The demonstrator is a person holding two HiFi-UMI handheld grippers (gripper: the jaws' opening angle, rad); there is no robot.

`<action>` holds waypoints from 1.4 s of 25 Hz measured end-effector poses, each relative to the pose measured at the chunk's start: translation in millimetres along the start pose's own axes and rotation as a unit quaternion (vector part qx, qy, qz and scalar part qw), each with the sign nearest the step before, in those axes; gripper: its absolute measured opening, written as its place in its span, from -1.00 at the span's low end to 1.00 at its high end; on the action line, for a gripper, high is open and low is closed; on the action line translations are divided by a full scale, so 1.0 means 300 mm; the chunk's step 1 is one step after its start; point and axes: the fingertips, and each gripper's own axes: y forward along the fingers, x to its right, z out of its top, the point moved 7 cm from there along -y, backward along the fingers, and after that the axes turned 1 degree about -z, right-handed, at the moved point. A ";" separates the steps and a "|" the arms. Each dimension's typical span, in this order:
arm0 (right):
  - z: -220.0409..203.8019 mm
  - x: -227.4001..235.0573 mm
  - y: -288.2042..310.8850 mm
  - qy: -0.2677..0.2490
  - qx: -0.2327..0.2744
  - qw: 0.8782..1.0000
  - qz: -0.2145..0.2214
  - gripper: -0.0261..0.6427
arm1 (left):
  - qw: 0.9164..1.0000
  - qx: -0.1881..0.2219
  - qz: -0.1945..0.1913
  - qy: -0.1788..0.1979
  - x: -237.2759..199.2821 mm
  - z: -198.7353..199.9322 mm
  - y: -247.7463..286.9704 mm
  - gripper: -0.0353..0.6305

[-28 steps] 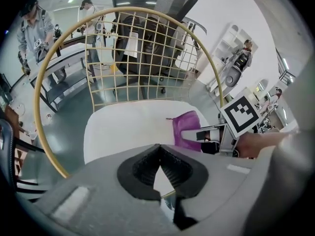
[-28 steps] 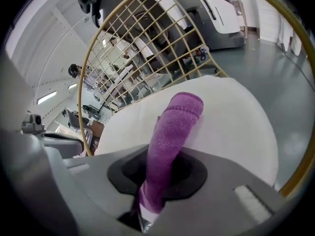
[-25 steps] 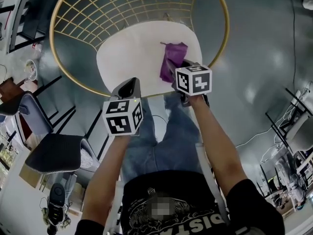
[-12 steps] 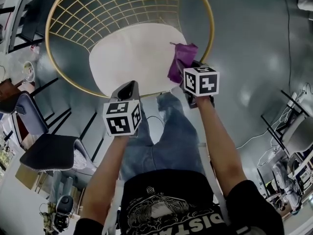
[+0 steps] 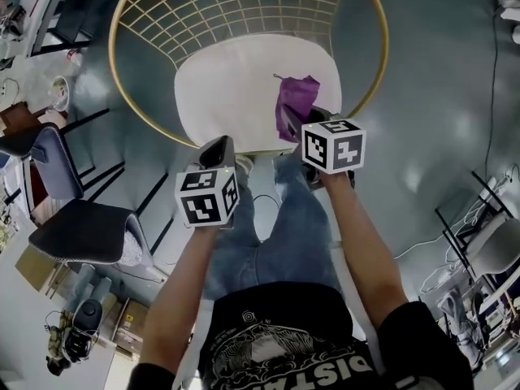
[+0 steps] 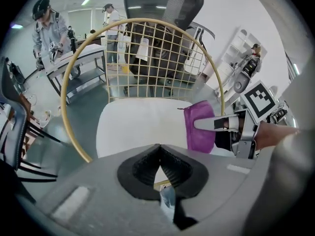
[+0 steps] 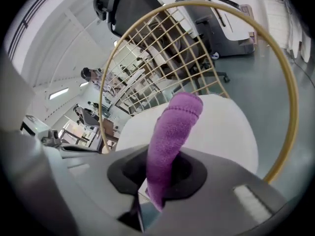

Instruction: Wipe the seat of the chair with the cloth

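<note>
Rightward, cloth (image 5: pixel 296 104) near seat (image 5: pixel 231 88) edge.

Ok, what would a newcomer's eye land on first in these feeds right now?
The purple cloth stands out most, pinched in the right gripper and held over the right side of the white seat. Next comes the chair's round gold wire back, rising behind the seat. The left gripper sits shut and empty at the seat's front edge.

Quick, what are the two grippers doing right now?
Left gripper: shut, nothing in it.
Right gripper: shut on the cloth.
</note>
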 end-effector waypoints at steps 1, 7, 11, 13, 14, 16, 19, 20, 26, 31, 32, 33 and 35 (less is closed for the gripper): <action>-0.005 -0.039 0.029 -0.002 -0.004 1.000 0.011 -0.74 | 1.000 -0.001 0.002 -0.004 -0.023 -0.008 -0.009 -0.90; -0.053 -0.302 0.236 -0.017 -0.022 0.997 0.078 -0.74 | 1.000 0.000 0.013 -0.010 -0.187 -0.055 -0.046 -0.90; -0.096 -0.441 0.347 -0.012 -0.026 0.994 0.102 -0.74 | 1.000 -0.007 0.007 0.003 -0.270 -0.099 -0.083 -0.90; -0.106 -0.497 0.395 0.000 -0.021 0.994 0.111 -0.74 | 1.000 -0.009 0.003 0.006 -0.319 -0.115 -0.100 -0.90; -0.113 -0.523 0.414 0.007 -0.017 0.993 0.114 -0.74 | 1.000 -0.009 0.001 0.003 -0.344 -0.123 -0.109 -0.90; -0.129 -0.566 0.447 0.020 -0.010 0.993 0.117 -0.74 | 1.000 -0.007 -0.003 -0.006 -0.395 -0.135 -0.126 -0.90; -0.145 -0.598 0.484 0.029 0.000 0.994 0.106 -0.74 | 1.000 -0.006 -0.012 -0.001 -0.455 -0.135 -0.139 -0.90; -0.151 -0.602 0.490 0.030 0.003 0.995 0.099 -0.74 | 1.000 -0.006 -0.017 0.005 -0.470 -0.133 -0.142 -0.90; -0.189 -0.578 0.476 0.048 0.021 0.996 0.072 -0.74 | 0.999 0.002 -0.024 0.021 -0.519 -0.110 -0.156 -0.90; -0.217 -0.527 0.442 0.062 0.024 0.997 0.050 -0.74 | 0.999 -0.007 -0.041 0.031 -0.483 -0.116 -0.131 -0.90; -0.221 -0.517 0.437 0.062 0.024 0.997 0.048 -0.74 | 0.998 -0.008 -0.043 0.034 -0.471 -0.116 -0.124 -0.91; -0.225 -0.505 0.431 0.062 0.023 0.997 0.048 -0.74 | 0.998 -0.010 -0.044 0.036 -0.457 -0.117 -0.118 -0.91; -0.237 -0.478 0.416 0.063 0.021 0.997 0.045 -0.74 | 0.998 -0.012 -0.047 0.041 -0.428 -0.121 -0.108 -0.90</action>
